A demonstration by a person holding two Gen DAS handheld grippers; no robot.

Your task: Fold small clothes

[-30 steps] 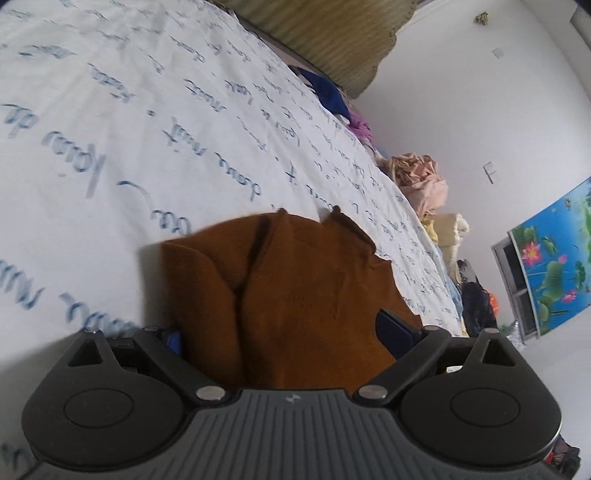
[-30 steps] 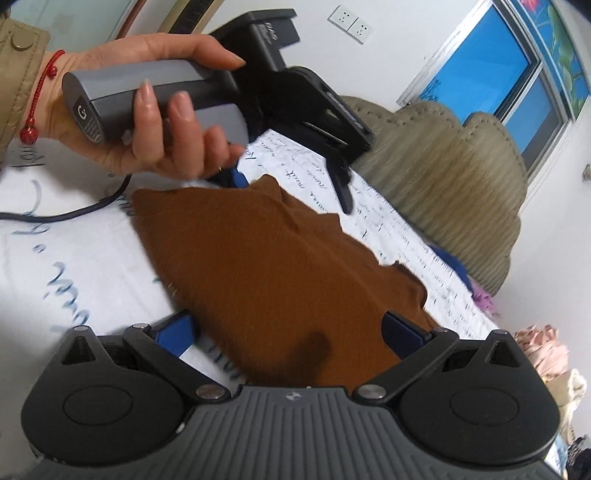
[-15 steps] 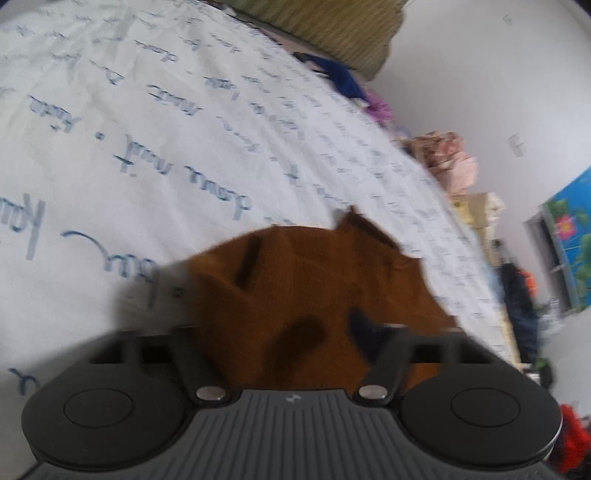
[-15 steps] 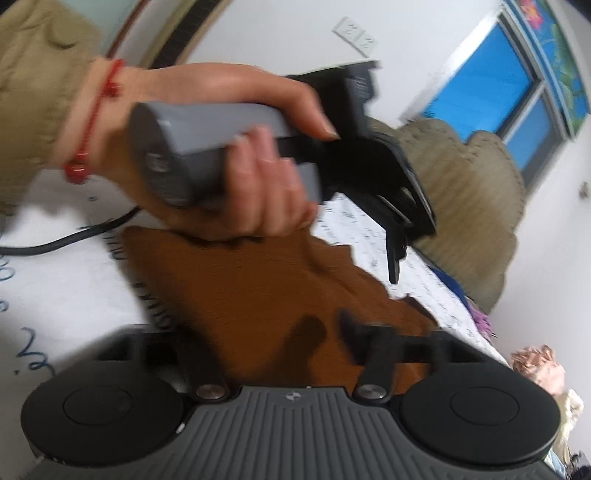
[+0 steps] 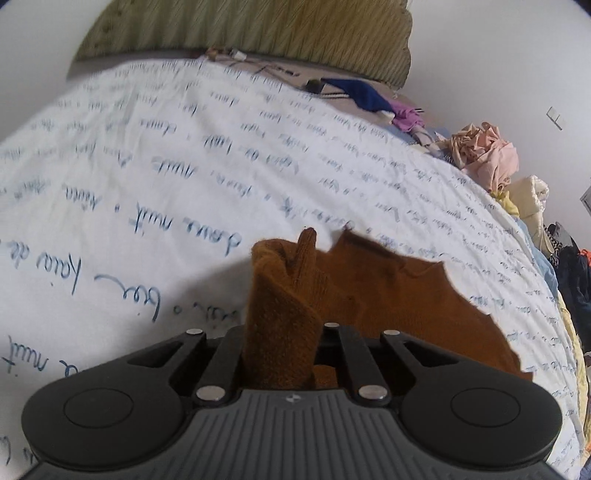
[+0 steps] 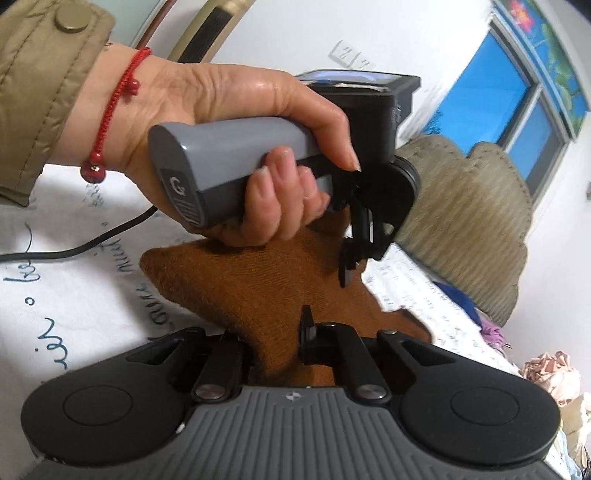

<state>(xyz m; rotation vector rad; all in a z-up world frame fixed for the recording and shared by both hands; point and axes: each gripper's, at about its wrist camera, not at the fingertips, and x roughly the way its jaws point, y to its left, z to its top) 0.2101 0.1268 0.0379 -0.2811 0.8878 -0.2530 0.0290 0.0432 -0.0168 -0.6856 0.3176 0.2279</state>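
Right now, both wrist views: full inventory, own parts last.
brown knit garment: 1, brown, on the bed sheet, near edge bunched up into both grippers
bed sheet: 1, white with blue handwriting print, covers the bed
headboard: 1, olive padded, far end of the bed
blue garment: 1, dark blue, far right corner of the bed
pink cloth bundle: 1, pale pink, past the bed's right edge
black cable: 1, black, across the sheet below the wrist
window: 1, blue, wall behind the headboard
left gripper: 1, black, shut on the garment
right gripper: 1, black, shut on the garment
hand: 1, holds the grey handle, red bracelet, tan sleeve
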